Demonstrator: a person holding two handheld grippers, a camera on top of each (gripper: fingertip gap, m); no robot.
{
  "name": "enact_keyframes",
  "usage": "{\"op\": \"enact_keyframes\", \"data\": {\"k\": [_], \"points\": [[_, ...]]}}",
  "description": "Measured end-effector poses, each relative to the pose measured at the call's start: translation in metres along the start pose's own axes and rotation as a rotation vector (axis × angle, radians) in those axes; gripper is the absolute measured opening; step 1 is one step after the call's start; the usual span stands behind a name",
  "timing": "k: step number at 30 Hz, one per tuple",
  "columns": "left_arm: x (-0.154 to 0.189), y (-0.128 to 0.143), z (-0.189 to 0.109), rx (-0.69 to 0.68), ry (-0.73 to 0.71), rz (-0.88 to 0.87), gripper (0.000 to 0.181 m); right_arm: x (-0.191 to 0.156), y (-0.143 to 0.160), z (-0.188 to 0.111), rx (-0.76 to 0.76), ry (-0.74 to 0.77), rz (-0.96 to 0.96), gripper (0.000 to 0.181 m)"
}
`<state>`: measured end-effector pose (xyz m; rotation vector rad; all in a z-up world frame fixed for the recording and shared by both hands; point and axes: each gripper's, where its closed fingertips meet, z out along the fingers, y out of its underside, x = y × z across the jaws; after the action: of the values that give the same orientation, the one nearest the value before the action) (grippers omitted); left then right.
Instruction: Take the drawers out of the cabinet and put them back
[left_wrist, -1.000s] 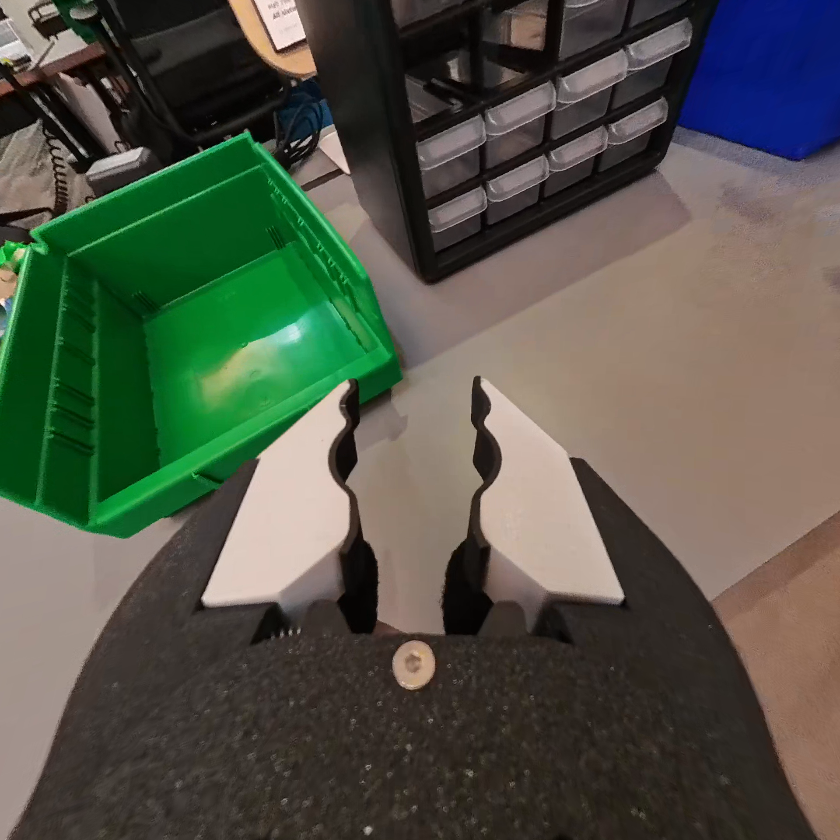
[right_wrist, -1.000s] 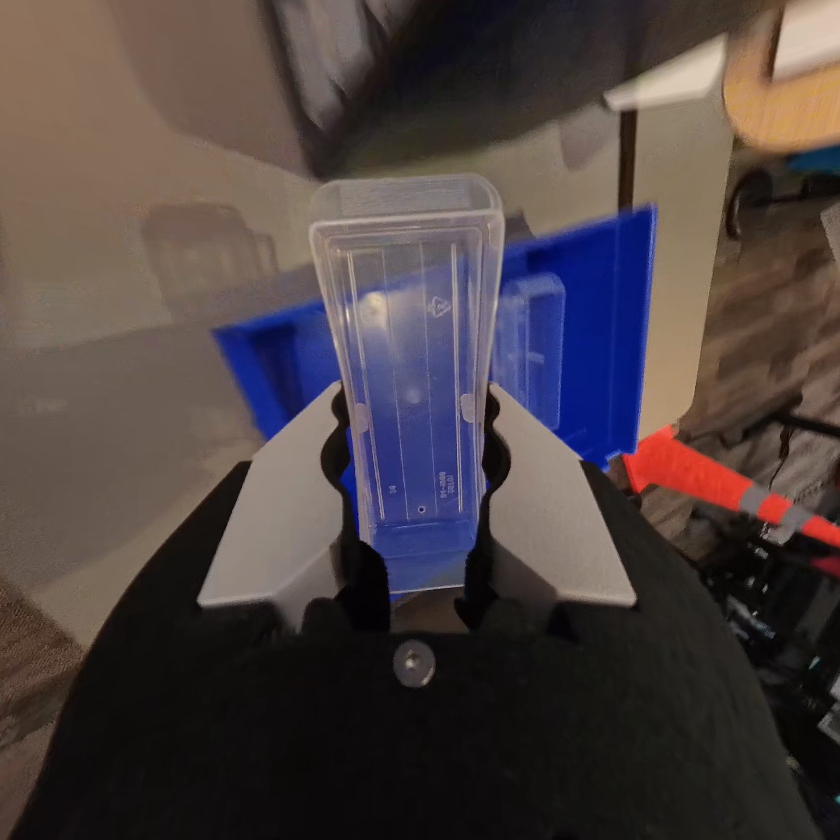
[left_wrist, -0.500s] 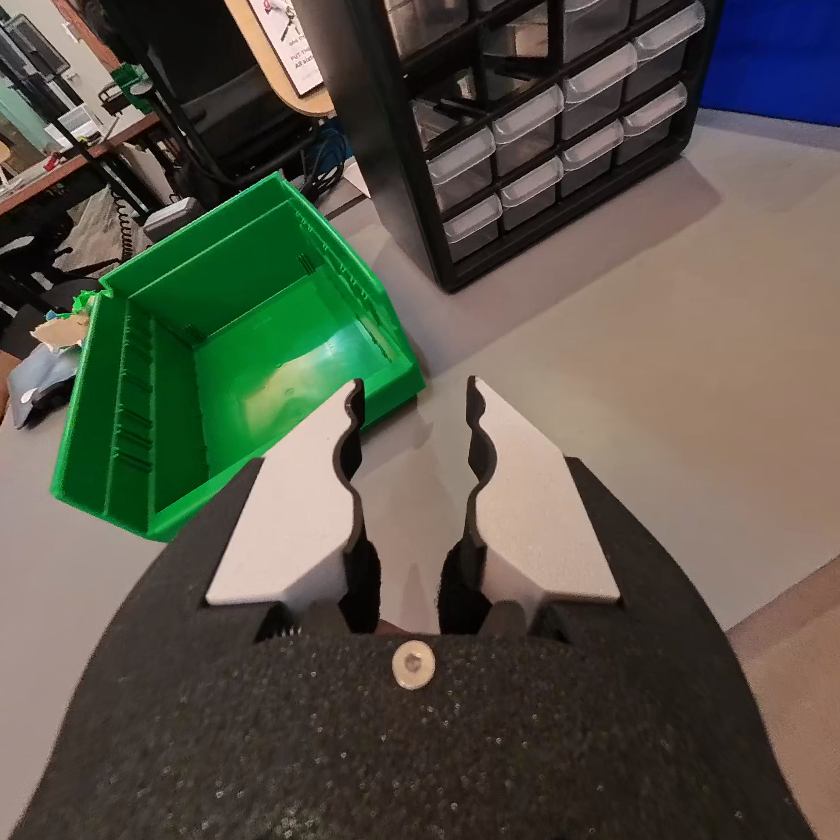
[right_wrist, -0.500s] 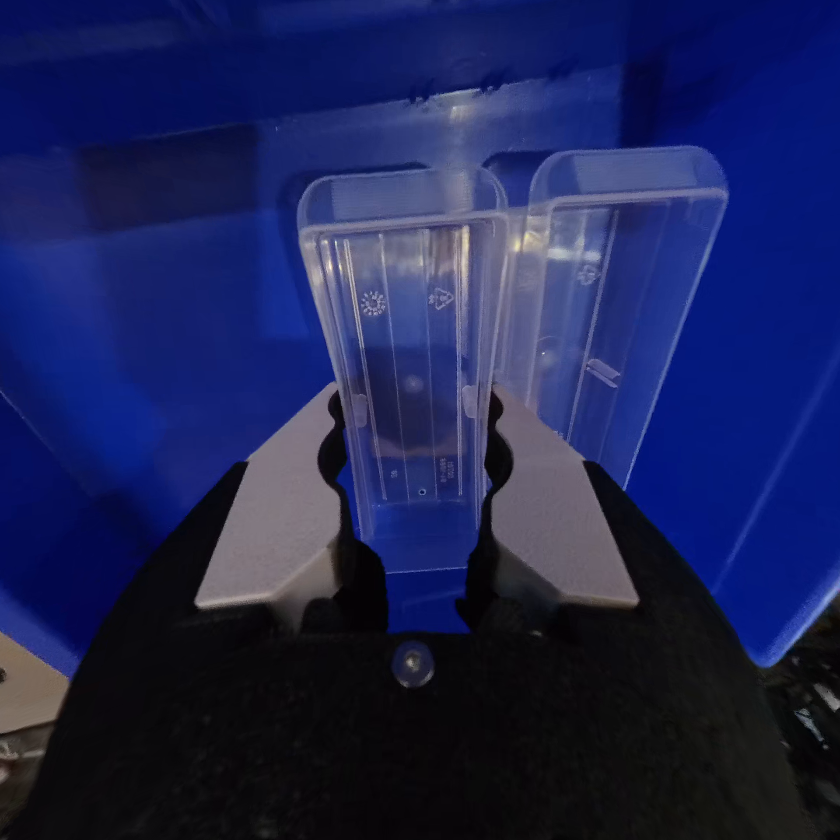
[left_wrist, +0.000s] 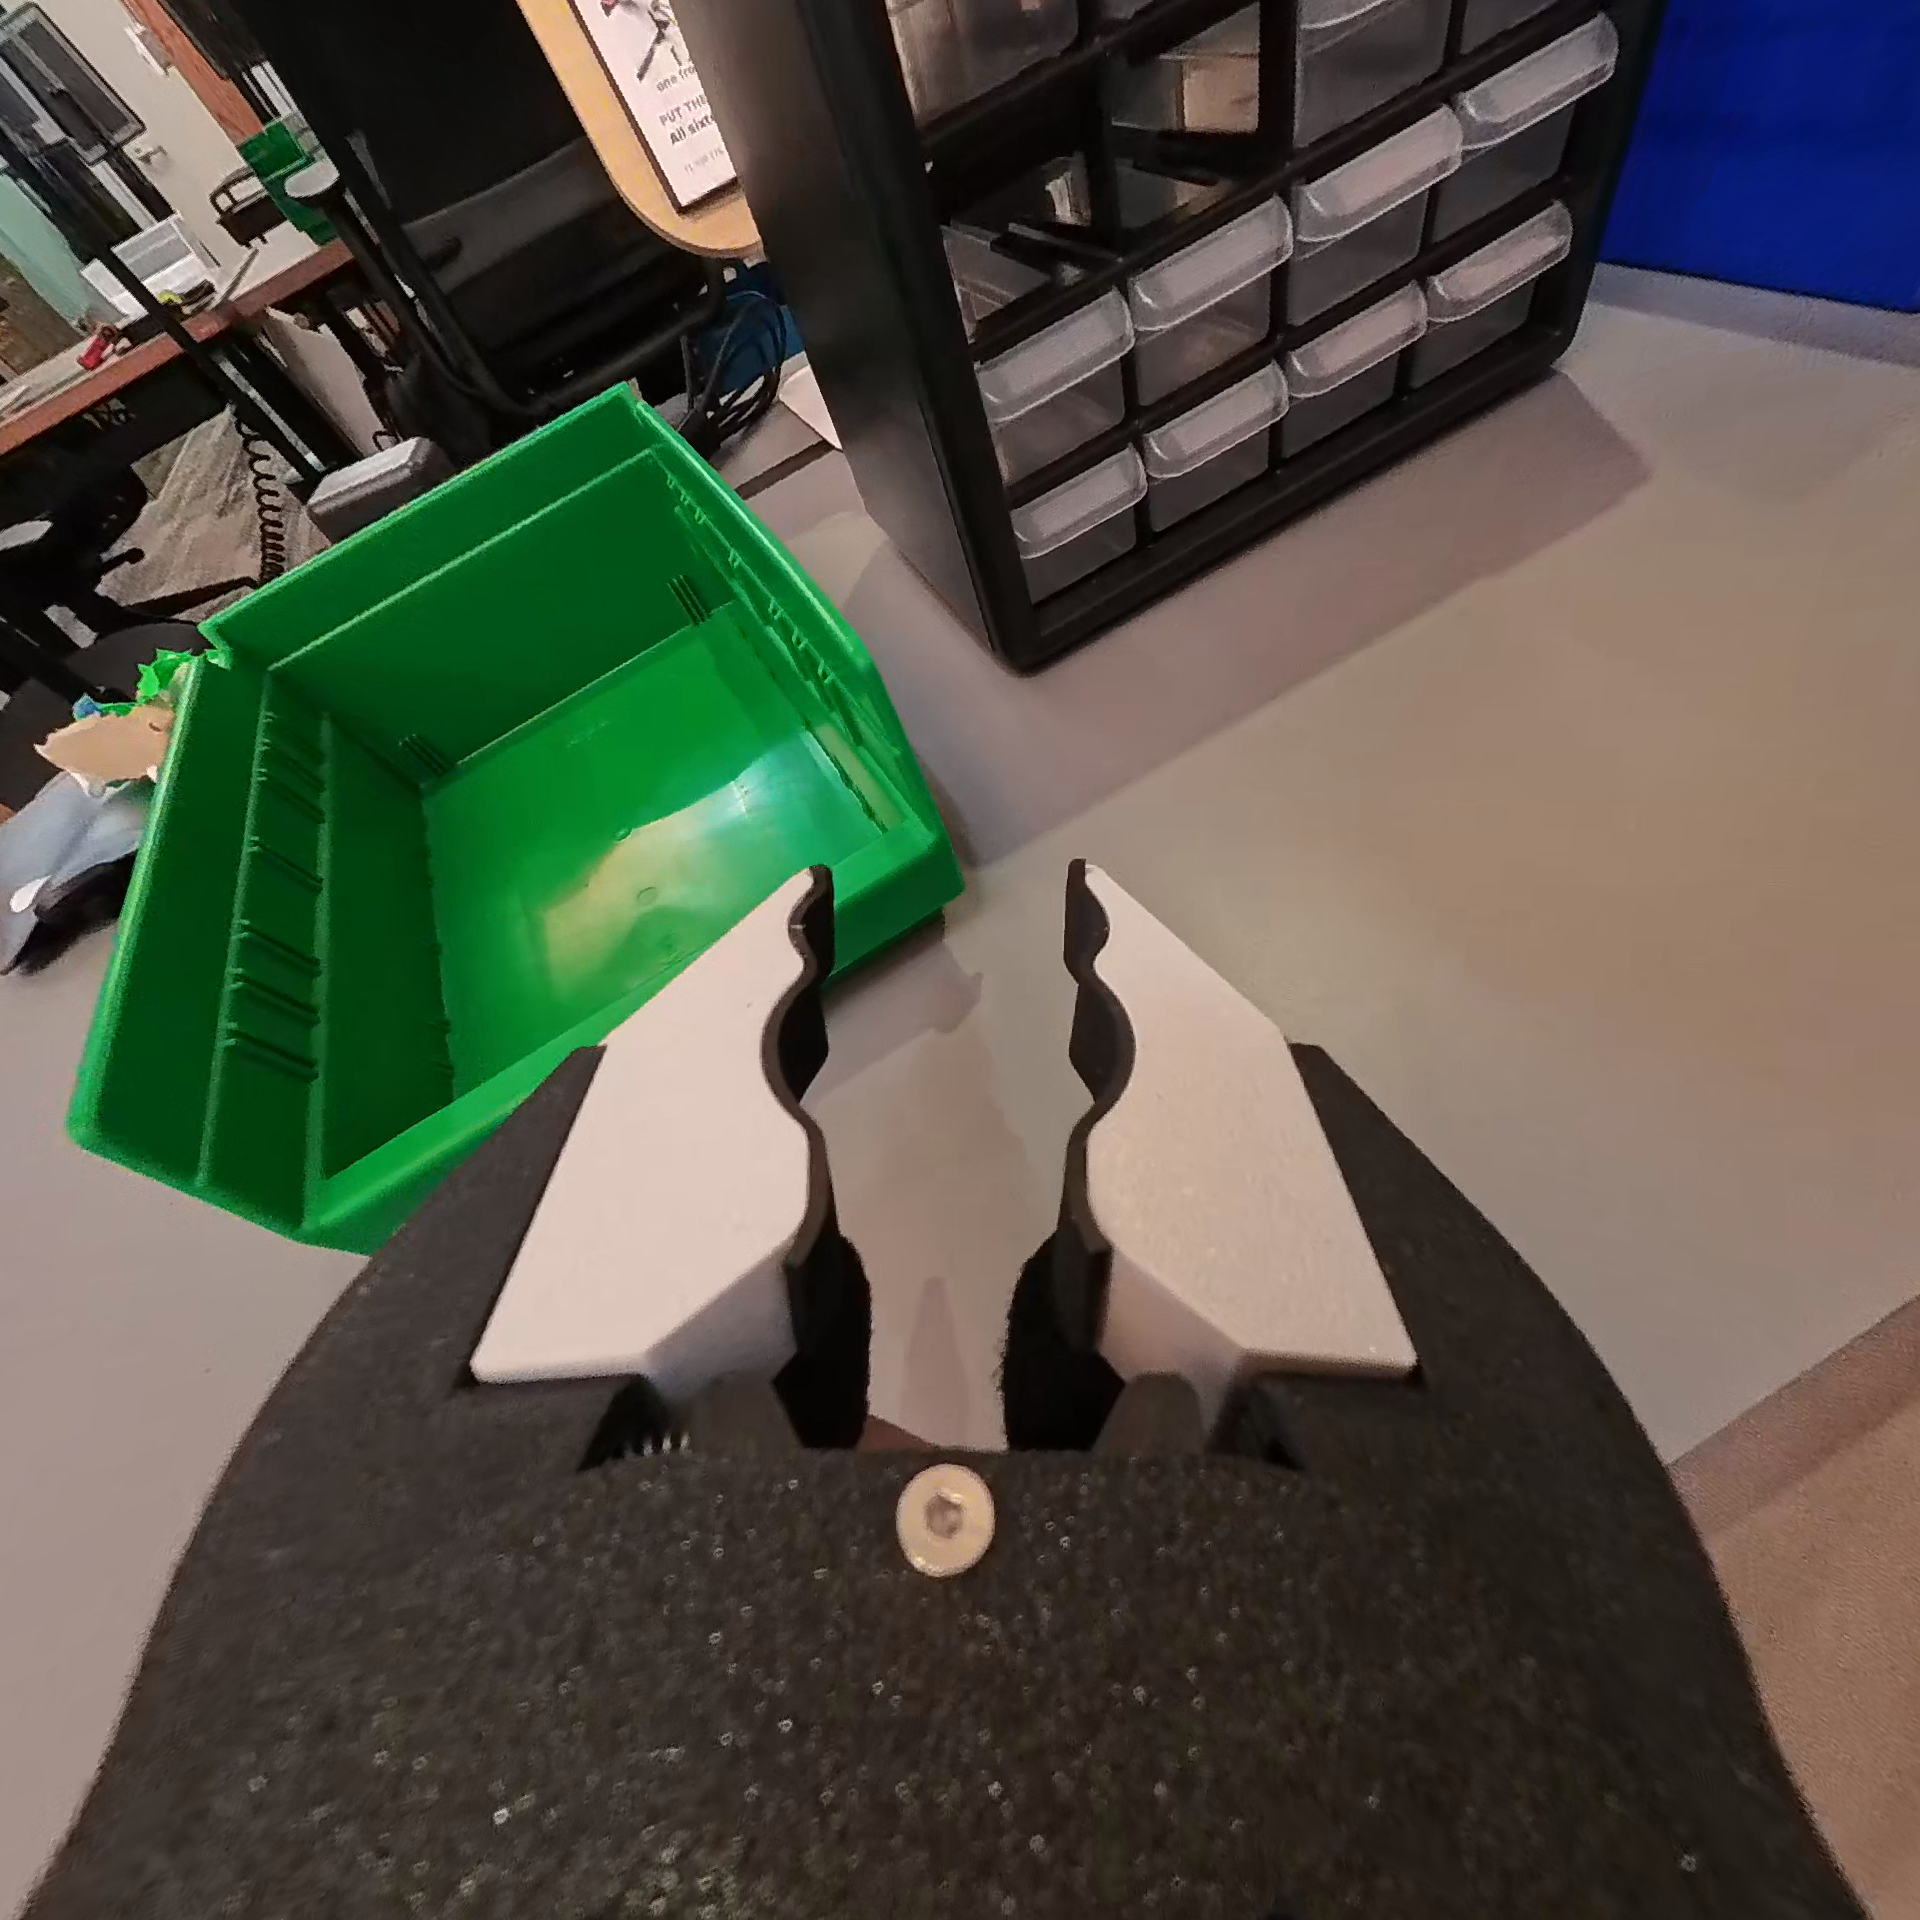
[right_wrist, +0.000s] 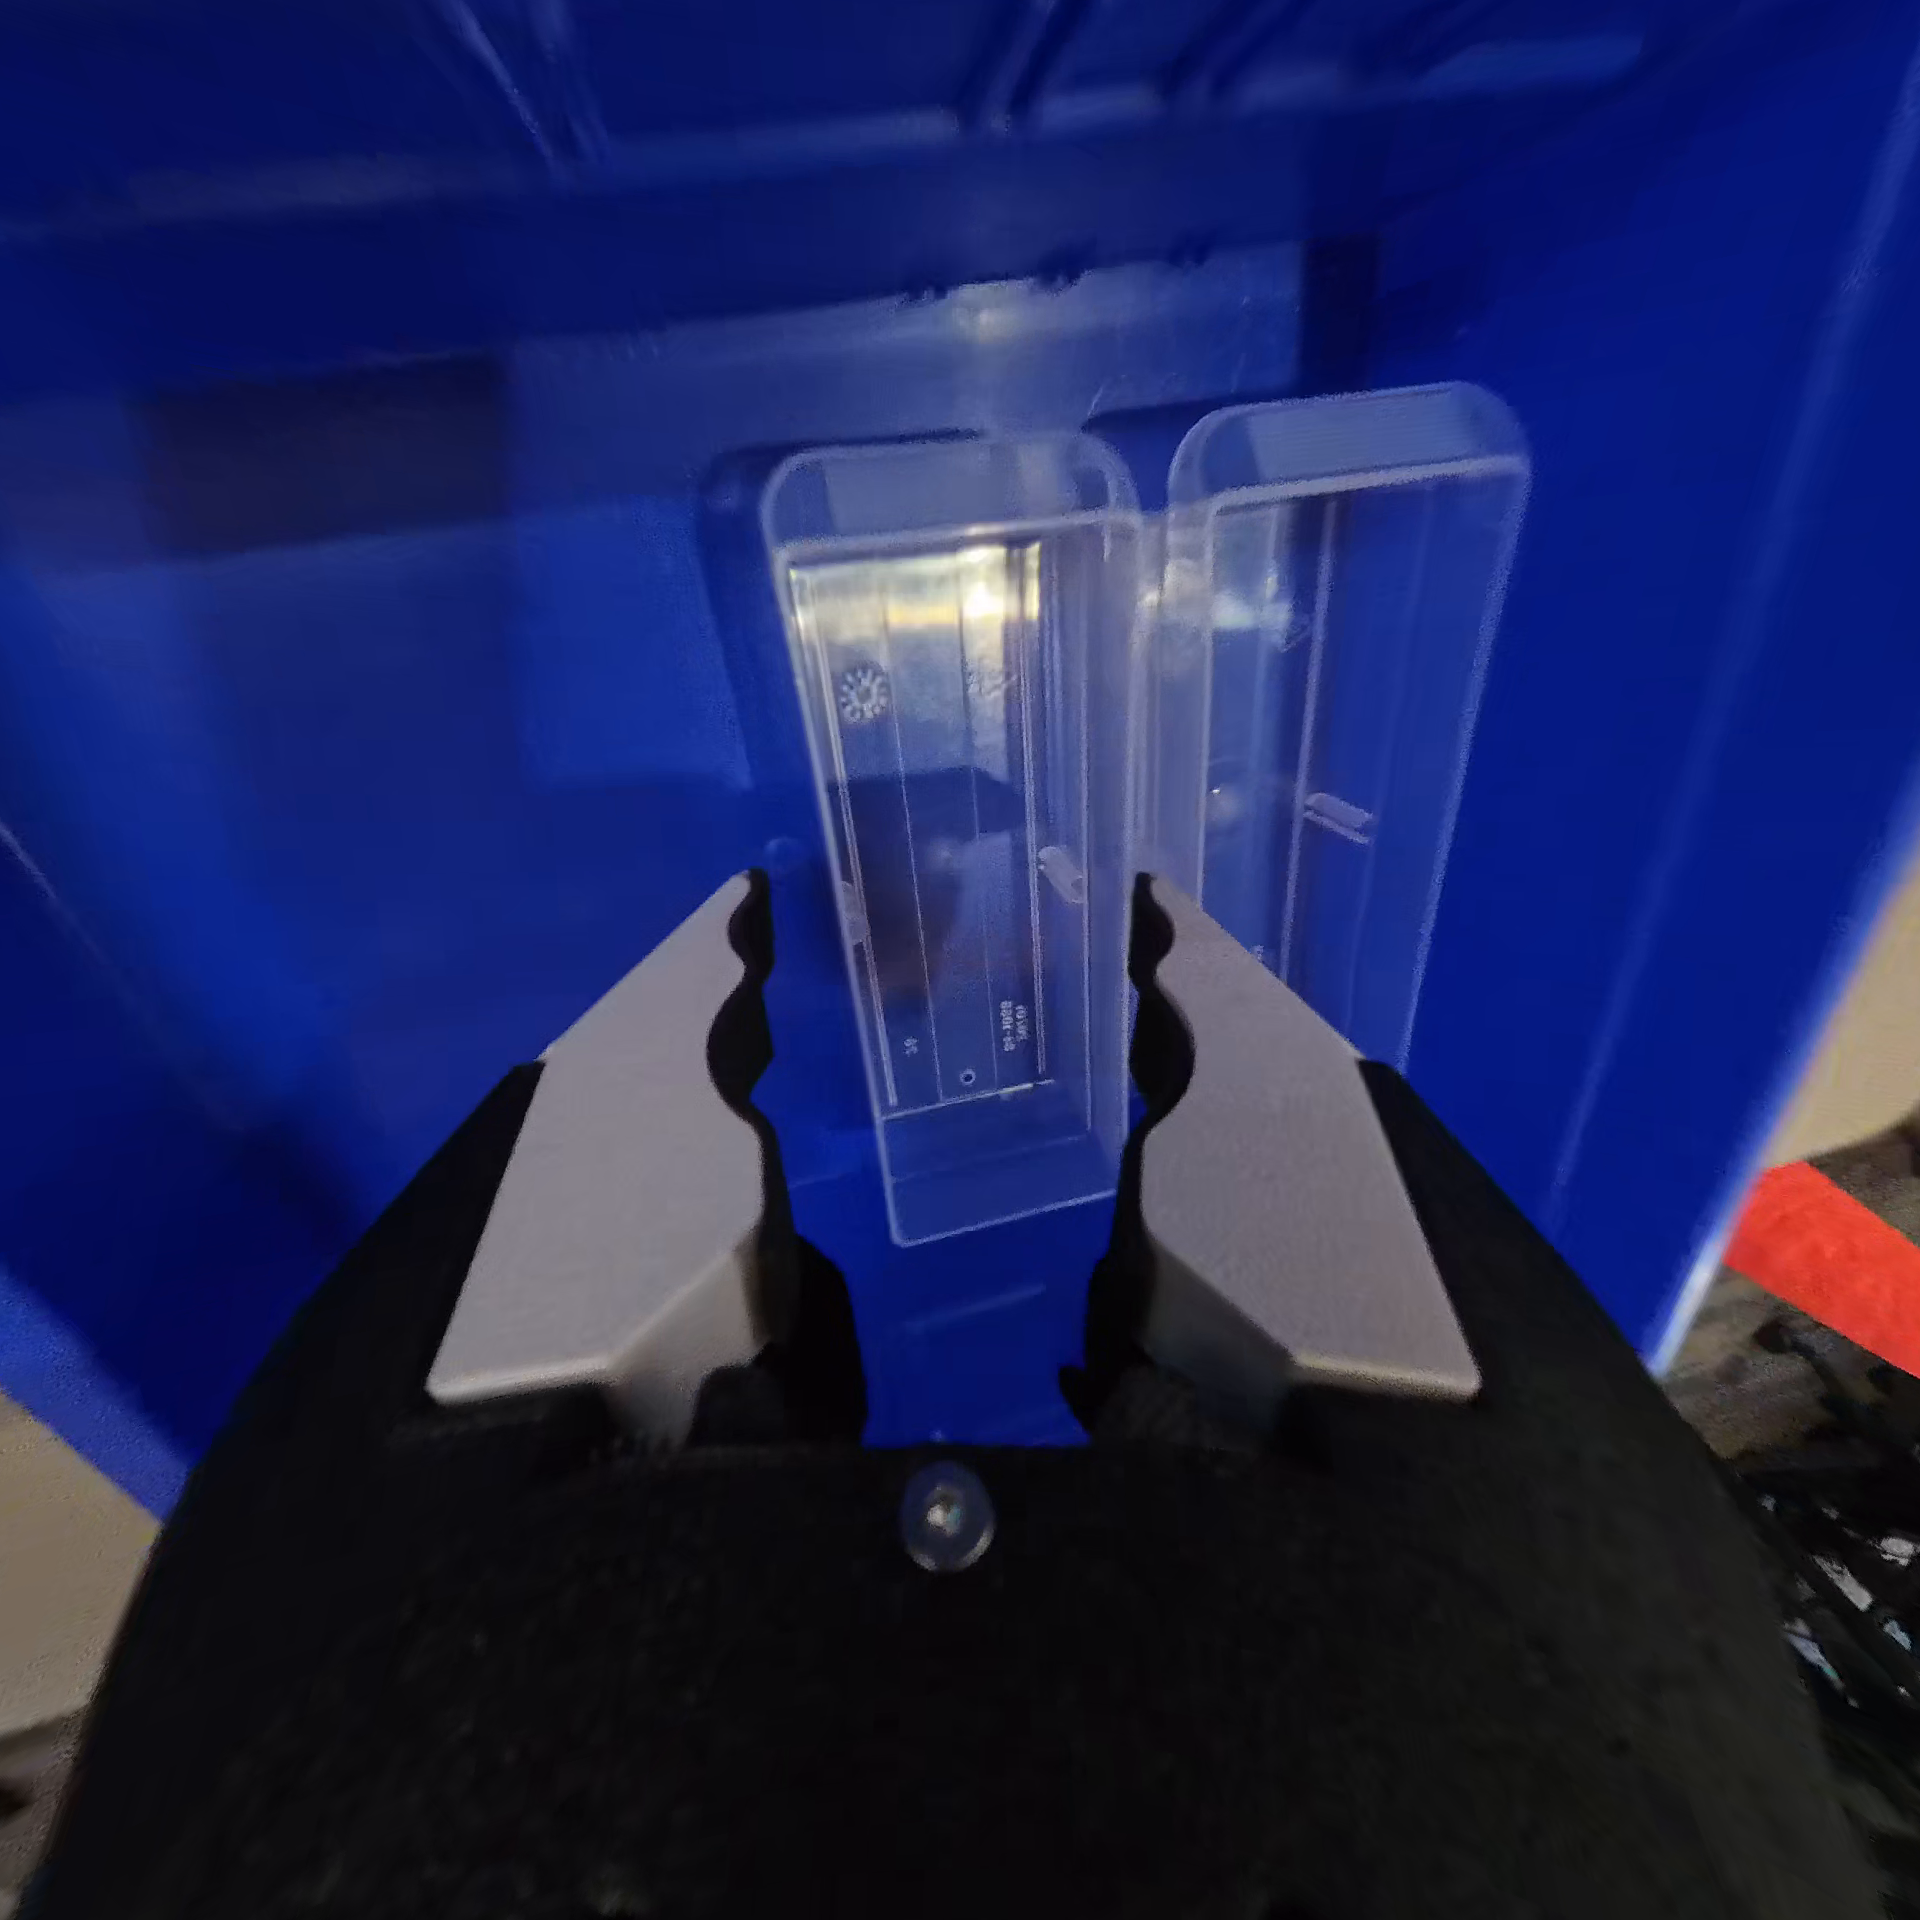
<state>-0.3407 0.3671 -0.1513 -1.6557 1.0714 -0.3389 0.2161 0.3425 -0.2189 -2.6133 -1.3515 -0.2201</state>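
The black cabinet (left_wrist: 883, 343) stands at the back of the grey table, with several clear drawers (left_wrist: 1210, 301) in it and some slots empty. My left gripper (left_wrist: 948, 883) is open and empty, above the table in front of the cabinet. My right gripper (right_wrist: 945, 888) is open over the blue bin (right_wrist: 312, 831). A clear drawer (right_wrist: 956, 831) lies on the bin's floor just beyond the open jaws, free of them. A second clear drawer (right_wrist: 1340, 727) lies beside it on the right.
An empty green bin (left_wrist: 499, 883) sits on the table left of the cabinet, close to my left gripper. The blue bin's corner (left_wrist: 1787, 145) shows at the top right. Desks, chairs and cables lie beyond the table. A red strip (right_wrist: 1829, 1257) lies beyond the blue bin.
My right gripper carried the clear drawer into the blue bin, opened and let it go beside the other drawer. My left gripper drew back a little, staying open.
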Motion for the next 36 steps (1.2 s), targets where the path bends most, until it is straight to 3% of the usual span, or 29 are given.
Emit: {"op": "enact_keyframes", "data": {"k": [2, 7, 11, 15, 18, 20, 21, 24, 26, 28, 31, 36], "points": [[0.001, -0.001, -0.001, 0.005, 0.005, -0.012, 0.043, 0.001, -0.021, -0.03, 0.133, 0.087, 0.031, 0.065], [0.005, -0.005, 0.0, 0.01, 0.02, -0.048, 0.043, -0.024, -0.091, -0.149, 0.574, 0.275, 0.214, 0.06], [0.02, -0.013, 0.003, 0.021, 0.04, -0.031, 0.043, -0.084, -0.135, -0.198, 0.86, 0.181, 0.507, 0.059], [0.043, -0.027, 0.011, 0.05, 0.107, -0.046, 0.043, -0.133, -0.179, -0.194, 1.133, 0.206, 0.76, 0.05], [0.053, -0.067, 0.02, 0.087, 0.222, -0.1, 0.041, -0.162, -0.203, -0.163, 1.171, 0.274, 0.882, 0.046], [0.052, -0.104, 0.029, 0.078, 0.336, -0.039, 0.039, -0.179, -0.227, -0.144, 1.213, 0.232, 0.954, 0.048], [0.053, -0.124, 0.033, 0.073, 0.408, 0.028, 0.039, -0.186, -0.237, -0.134, 1.211, 0.241, 0.95, 0.051], [0.036, -0.189, 0.056, 0.07, 0.507, 0.224, 0.039, -0.194, -0.249, -0.115, 1.138, 0.467, 0.866, 0.051], [0.034, -0.217, 0.078, 0.002, 0.645, 0.327, 0.038, -0.197, -0.251, -0.105, 1.031, 0.617, 0.8, 0.05], [0.023, -0.236, 0.116, -0.068, 0.688, 0.409, 0.04, -0.201, -0.256, -0.097, 0.943, 0.695, 0.744, 0.046], [0.028, -0.248, 0.163, -0.156, 0.858, 0.41, 0.041, -0.211, -0.275, -0.087, 0.958, 0.574, 0.804, 0.05], [0.025, -0.246, 0.213, -0.312, 0.961, 0.442, 0.04, -0.199, -0.294, -0.105, 1.286, 0.251, 1.088, 0.056]]}}
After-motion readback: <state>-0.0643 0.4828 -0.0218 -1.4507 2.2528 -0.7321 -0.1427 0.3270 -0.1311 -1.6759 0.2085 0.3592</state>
